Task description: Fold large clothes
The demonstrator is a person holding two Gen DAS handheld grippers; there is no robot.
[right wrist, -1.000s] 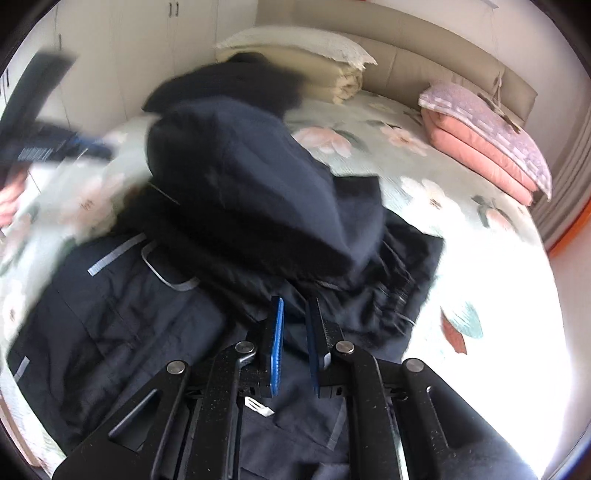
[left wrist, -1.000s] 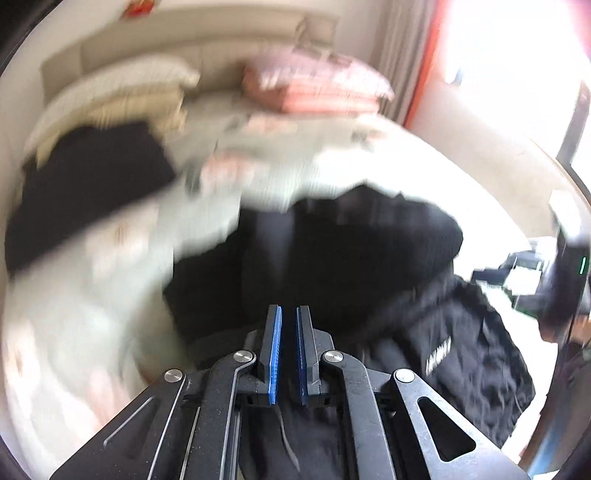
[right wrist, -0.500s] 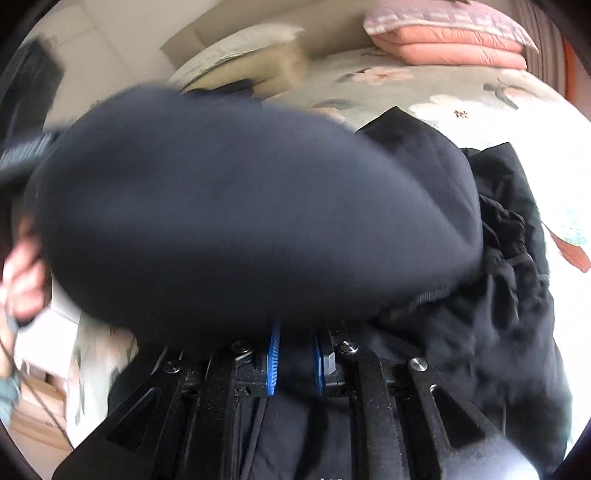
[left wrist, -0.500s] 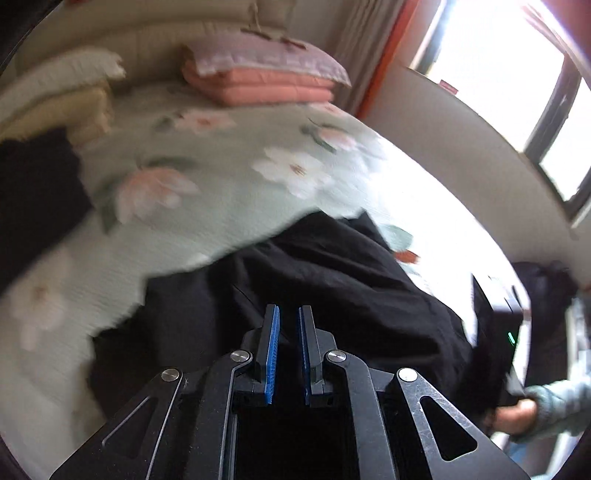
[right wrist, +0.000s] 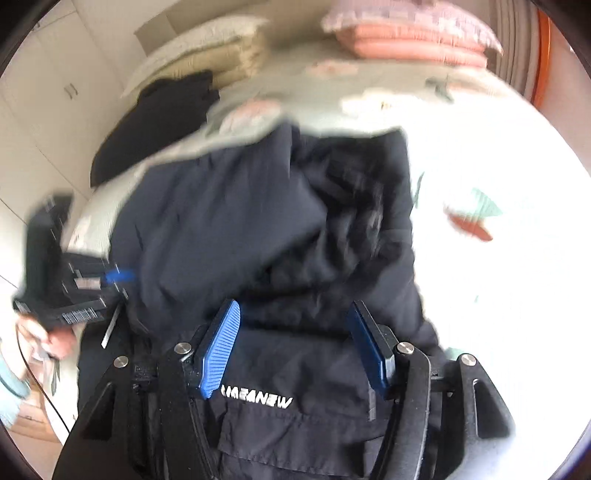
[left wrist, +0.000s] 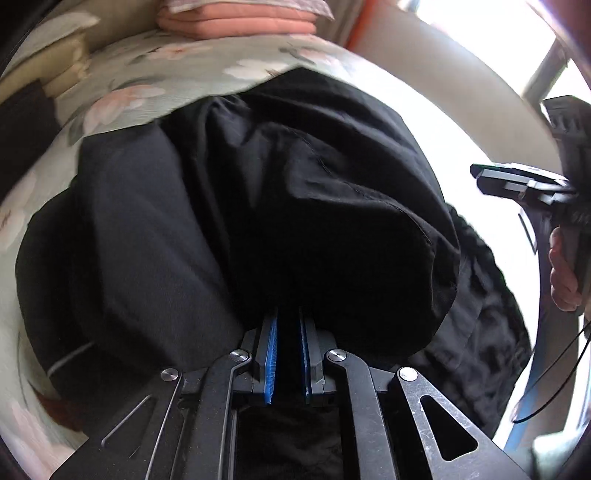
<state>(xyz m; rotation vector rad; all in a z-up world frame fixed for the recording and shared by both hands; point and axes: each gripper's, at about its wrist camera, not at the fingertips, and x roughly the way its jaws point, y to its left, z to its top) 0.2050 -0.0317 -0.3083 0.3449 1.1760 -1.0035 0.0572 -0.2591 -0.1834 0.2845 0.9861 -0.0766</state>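
A large black jacket (left wrist: 258, 206) lies bunched on the flowered bed. In the right wrist view it (right wrist: 258, 236) fills the middle, with white lettering (right wrist: 256, 400) near the camera. My left gripper (left wrist: 288, 325) is shut on a fold of the jacket, which drapes over its fingertips. My right gripper (right wrist: 293, 332) is open and empty just above the jacket, blue pads (right wrist: 221, 343) spread wide. The left gripper (right wrist: 74, 291) shows at the left of the right wrist view; the right gripper (left wrist: 532, 188) shows at the right of the left wrist view.
The flowered bedspread (right wrist: 480, 166) surrounds the jacket. Pink folded bedding (left wrist: 240, 18) and cream pillows (right wrist: 207, 48) sit at the headboard. Another black garment (right wrist: 159, 118) lies near the pillows. A window and wall stand past the bed's right side (left wrist: 480, 55).
My right gripper has let go of the jacket and opened wide. The lifted part has dropped onto the bed. My left gripper stays shut on the fabric and has moved closer to it.
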